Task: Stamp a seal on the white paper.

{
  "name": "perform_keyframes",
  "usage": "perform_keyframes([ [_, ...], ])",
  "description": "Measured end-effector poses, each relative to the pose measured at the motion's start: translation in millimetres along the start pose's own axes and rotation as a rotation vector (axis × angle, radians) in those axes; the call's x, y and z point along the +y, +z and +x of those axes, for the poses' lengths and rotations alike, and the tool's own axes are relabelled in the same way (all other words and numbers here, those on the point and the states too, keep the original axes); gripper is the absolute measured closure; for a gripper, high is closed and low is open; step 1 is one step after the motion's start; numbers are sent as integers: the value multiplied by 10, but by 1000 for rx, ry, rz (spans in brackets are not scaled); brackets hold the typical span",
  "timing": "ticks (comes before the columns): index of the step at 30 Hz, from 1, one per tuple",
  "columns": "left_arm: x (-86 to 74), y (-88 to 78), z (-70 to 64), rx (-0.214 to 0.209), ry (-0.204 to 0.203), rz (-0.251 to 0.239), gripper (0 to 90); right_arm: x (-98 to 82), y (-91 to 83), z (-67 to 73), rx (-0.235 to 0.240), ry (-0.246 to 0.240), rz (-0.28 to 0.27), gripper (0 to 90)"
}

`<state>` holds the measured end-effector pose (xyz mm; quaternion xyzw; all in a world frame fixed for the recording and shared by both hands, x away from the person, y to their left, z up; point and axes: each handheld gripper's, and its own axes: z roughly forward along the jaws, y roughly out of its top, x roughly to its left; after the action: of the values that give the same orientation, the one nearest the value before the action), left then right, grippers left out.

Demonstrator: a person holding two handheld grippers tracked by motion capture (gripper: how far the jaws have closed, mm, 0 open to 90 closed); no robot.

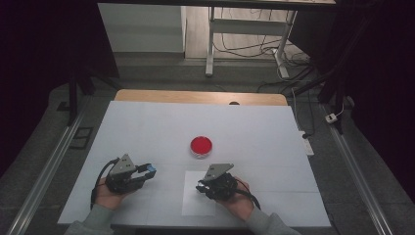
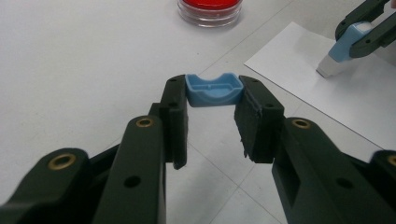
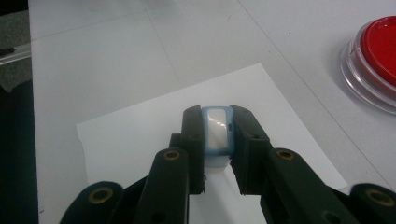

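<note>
- Our left gripper (image 1: 147,171) is clamped on a blue cap (image 2: 214,89), held at the jaw tips above the bench (image 1: 147,127), near its front-left edge
- Our right gripper (image 1: 200,187) is clamped on a blue-and-white stamp (image 3: 217,133), over the paper (image 1: 195,208) that lies by the bench's front edge
- In the left gripper view the stamp's pale end sits low over the paper; whether it touches we cannot tell
- A red dish (image 1: 201,146) stands mid-bench, just beyond the paper's far edge, apart from both grippers
- We see bare bench behind the dish and towards both side edges
</note>
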<state>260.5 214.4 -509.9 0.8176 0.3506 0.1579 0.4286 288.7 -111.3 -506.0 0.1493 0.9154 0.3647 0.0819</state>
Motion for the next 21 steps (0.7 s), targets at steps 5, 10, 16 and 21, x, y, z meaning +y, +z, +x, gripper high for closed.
perform_keyframes([
  [5,-1,-4,-2,3,-4,-2,647,10,3,30,-20,-31,12,761],
  [10,-1,0,-11,4,-2,1,647,3,2,18,-13,-17,12,762],
  [16,0,5,-12,2,-3,3,647,1,-1,9,-8,4,13,762],
  [21,3,11,-19,1,-4,4,647,19,3,0,-3,6,28,762],
])
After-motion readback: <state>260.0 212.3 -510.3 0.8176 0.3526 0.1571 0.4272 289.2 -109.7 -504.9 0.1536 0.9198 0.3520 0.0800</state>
